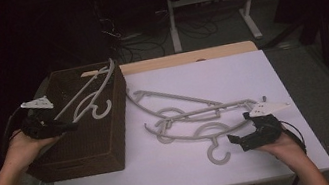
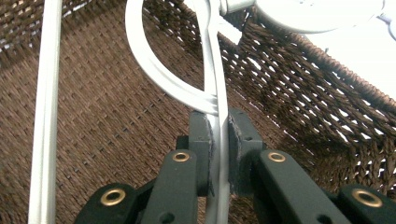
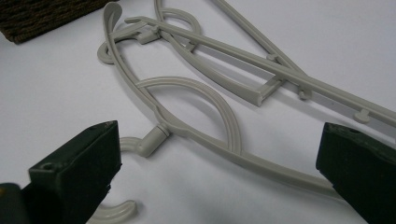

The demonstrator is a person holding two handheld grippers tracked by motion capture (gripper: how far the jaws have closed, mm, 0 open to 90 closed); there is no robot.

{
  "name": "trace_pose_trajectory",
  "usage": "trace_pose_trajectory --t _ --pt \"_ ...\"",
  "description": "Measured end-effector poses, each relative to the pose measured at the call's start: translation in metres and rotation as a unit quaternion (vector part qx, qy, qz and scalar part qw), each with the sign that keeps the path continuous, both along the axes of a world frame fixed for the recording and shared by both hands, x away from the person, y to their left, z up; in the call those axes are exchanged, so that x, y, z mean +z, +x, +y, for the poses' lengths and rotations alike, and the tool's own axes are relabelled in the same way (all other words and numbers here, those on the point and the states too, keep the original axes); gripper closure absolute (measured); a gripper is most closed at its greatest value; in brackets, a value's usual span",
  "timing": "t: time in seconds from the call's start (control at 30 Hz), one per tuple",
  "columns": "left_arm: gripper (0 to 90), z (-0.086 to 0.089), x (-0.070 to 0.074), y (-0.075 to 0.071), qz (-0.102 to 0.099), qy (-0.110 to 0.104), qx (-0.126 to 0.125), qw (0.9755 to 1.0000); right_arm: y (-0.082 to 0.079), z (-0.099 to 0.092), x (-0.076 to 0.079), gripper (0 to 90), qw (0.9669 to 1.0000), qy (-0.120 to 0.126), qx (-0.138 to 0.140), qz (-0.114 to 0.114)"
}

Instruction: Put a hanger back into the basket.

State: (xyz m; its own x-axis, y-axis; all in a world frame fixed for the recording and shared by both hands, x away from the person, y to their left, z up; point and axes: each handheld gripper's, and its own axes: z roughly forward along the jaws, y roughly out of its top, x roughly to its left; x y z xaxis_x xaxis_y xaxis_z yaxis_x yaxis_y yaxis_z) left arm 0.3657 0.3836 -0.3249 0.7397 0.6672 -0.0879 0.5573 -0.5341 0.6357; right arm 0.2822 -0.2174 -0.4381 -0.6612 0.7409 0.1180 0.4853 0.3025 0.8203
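The left tongs (image 1: 64, 125) pinch a grey plastic hanger (image 1: 94, 91) by its thin bar, holding it over the brown woven basket (image 1: 88, 146) at nine o'clock on the counter (image 1: 245, 160). In the left gripper view the pads (image 2: 204, 140) press the bar from both sides. The right tongs (image 1: 241, 139) sit spread and empty at five o'clock, beside the loose hangers (image 1: 192, 118) lying tangled at centre. These look light, stiff and slick, and likely to snag each other; a straight bar near the neck seems the safest hold.

Black left gripper (image 2: 218, 140): brass-ringed screw holes, black jaws, grey three-cornered plate.
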Motion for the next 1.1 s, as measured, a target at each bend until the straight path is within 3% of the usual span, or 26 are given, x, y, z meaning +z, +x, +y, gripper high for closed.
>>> trace_pose_trajectory --t 0.43,0.67,0.73,0.77,0.87,1.1 --pt "82.0 0.001 0.000 0.000 0.009 -0.009 0.001 0.9999 0.000 0.000 0.000 0.0 1.0000 0.000 0.000 0.001" --pt "81.8 0.002 0.001 -0.002 0.011 -0.002 0.001 0.9999 0.000 0.000 0.000 0.0 1.0000 0.001 0.000 0.000" --pt "81.7 0.000 0.000 -0.001 0.011 0.008 0.002 0.9999 0.001 0.000 0.000 0.0 1.0000 0.000 0.001 0.000" --pt "81.7 -0.001 -0.002 0.000 0.022 0.014 0.000 0.9997 0.000 0.001 0.000 0.0 1.0000 0.000 0.001 0.000" --pt "81.5 -0.003 -0.004 0.000 0.013 0.032 0.004 0.9994 0.000 0.000 0.000 0.0 1.0000 0.003 0.000 0.000" --pt "81.3 -0.001 -0.018 0.012 0.017 0.047 0.015 0.9986 0.001 0.001 0.000 0.0 1.0000 0.001 0.001 0.000"
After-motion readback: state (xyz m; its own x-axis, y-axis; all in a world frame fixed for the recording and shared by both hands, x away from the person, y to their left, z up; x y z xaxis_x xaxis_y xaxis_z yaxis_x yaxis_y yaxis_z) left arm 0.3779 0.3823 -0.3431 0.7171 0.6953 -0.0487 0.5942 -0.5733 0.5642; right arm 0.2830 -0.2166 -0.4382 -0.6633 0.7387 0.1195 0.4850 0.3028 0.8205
